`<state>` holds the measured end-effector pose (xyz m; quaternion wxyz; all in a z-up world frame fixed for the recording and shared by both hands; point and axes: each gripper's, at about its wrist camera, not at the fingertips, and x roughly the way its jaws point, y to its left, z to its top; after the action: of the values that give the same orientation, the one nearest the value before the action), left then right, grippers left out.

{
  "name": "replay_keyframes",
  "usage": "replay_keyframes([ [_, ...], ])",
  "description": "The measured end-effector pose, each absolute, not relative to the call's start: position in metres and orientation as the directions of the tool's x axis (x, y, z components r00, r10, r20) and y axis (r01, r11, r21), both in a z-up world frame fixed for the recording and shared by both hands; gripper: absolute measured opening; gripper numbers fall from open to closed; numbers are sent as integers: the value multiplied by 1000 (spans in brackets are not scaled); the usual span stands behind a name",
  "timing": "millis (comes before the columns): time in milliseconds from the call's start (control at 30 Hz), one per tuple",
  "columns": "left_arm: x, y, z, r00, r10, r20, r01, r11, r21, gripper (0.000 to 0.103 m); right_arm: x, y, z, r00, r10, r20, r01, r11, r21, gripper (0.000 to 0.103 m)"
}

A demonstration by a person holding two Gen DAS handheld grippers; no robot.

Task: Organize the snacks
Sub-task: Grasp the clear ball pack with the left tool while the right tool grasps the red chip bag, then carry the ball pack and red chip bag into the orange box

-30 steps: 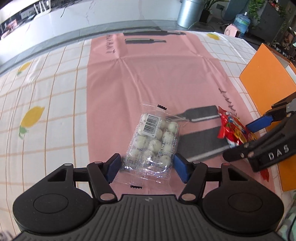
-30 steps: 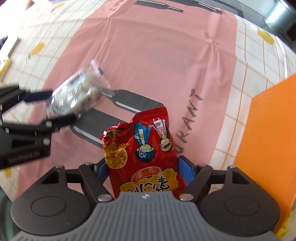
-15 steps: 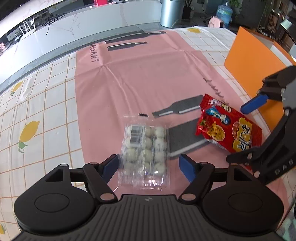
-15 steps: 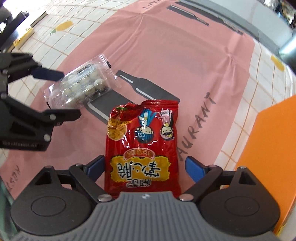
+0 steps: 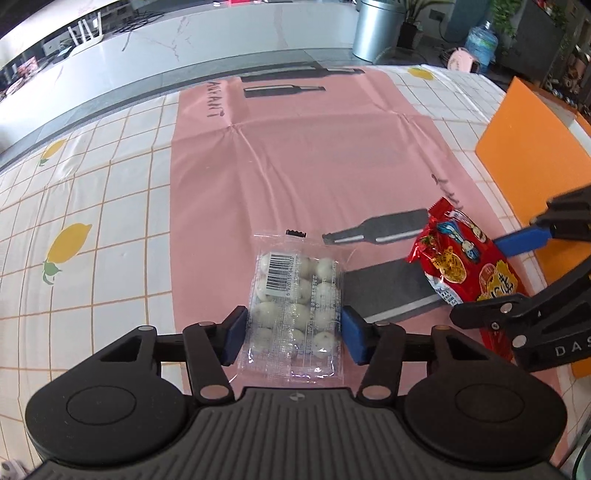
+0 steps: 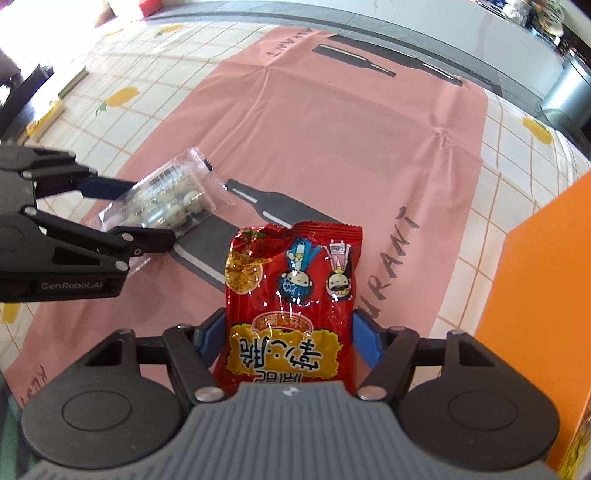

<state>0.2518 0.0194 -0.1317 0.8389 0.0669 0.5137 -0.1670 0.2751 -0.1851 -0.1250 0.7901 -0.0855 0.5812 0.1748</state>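
Note:
A clear pack of white round sweets [image 5: 291, 288] with a barcode lies lengthwise between the blue pads of my left gripper [image 5: 293, 325]. Its jaws are closing and both pads touch the pack's sides. The right wrist view shows the same pack [image 6: 173, 206] in the left gripper [image 6: 151, 210] over the pink mat. A red snack bag [image 6: 291, 280] with cartoon figures sits between the pads of my right gripper [image 6: 290, 328], whose jaws are closing against its edges. The left wrist view has the red bag [image 5: 461, 266] and right gripper [image 5: 476, 280] at the right.
A pink mat [image 5: 314, 155] with printed bottles covers a checked tablecloth with lemons [image 5: 66, 243]. An orange box [image 5: 528, 155] stands at the right, close beside the right gripper, its orange wall [image 6: 546, 295] filling that view's right side. A metal bin [image 5: 376, 29] stands beyond the table.
Both grippers' jaws spread wide half a second ago, leaving the pack and the bag loose between them. The pads have now come back in against both. The sweets pack has turned straighter.

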Motion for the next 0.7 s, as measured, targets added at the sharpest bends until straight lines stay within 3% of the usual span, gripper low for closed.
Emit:
replay_keyframes([
  [333,223,3,-64,515,-279,-811,318,940,-122,60,236,-210,-61,422,254,-870,-326,938,115,68],
  [700,190,-61,17,553,-396,-733,447,884,-140,60,186,-289,11,556,227,-800,-261,961,92,68],
])
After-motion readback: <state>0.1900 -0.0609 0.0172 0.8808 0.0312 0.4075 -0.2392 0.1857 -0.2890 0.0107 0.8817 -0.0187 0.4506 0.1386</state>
